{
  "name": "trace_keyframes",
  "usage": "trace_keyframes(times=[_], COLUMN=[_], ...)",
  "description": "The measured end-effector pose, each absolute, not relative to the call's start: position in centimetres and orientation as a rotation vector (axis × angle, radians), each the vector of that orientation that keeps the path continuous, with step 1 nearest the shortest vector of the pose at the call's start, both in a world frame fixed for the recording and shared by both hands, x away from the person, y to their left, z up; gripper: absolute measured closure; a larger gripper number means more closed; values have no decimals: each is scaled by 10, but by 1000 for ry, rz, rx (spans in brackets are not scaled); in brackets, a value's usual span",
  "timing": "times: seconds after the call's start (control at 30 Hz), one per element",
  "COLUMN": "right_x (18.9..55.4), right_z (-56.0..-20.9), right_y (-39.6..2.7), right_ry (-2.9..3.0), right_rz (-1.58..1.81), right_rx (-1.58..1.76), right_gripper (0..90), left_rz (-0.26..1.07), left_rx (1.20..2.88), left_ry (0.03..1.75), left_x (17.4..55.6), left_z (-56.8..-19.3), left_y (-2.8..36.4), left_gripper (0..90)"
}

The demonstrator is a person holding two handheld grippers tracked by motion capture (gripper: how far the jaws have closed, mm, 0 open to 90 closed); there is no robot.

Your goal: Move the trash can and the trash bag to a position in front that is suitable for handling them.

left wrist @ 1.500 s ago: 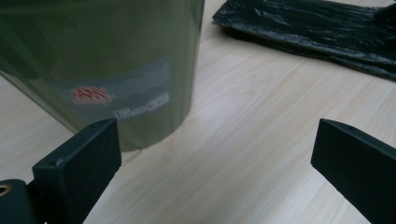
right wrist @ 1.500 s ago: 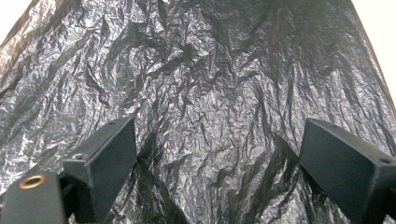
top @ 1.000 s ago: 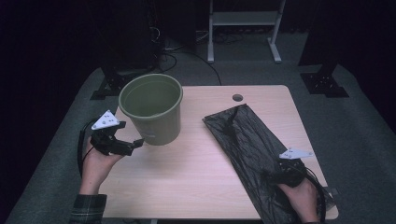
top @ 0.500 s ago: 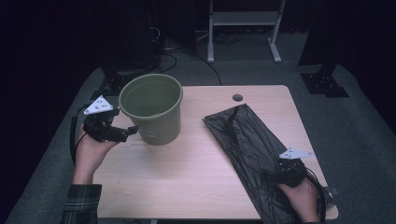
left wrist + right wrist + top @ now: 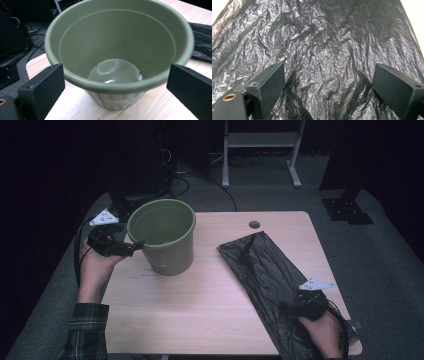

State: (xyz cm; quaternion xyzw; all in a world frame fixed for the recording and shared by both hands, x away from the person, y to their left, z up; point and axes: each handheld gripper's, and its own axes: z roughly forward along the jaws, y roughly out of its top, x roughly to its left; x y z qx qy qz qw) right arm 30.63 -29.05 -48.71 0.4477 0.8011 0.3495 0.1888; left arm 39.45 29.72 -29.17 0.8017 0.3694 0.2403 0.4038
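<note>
Wooden table (image 5: 215,300): your left gripper (image 5: 136,245) spread at green bin (image 5: 165,237) rim; pinch rim squarely. Right gripper (image 5: 290,310) spread over black bag (image 5: 260,270).

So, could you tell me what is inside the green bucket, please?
Nothing is visible inside the green bucket: the left gripper view shows only its bare, glossy round floor. The nearest strip of that floor is hidden behind the rim.
</note>
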Motion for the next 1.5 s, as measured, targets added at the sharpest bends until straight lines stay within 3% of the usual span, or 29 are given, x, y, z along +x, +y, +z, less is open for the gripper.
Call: trace_keyframes(times=[1.5], right_x=[306], right_z=[-487], right_y=[-291], right_ry=[2257], right_rz=[984], right_rx=[1252], right_gripper=[102], left_rz=[524], left_rx=[2031], left_ry=[1049], left_x=[450], left_z=[-317], left_y=[300], left_gripper=[0])
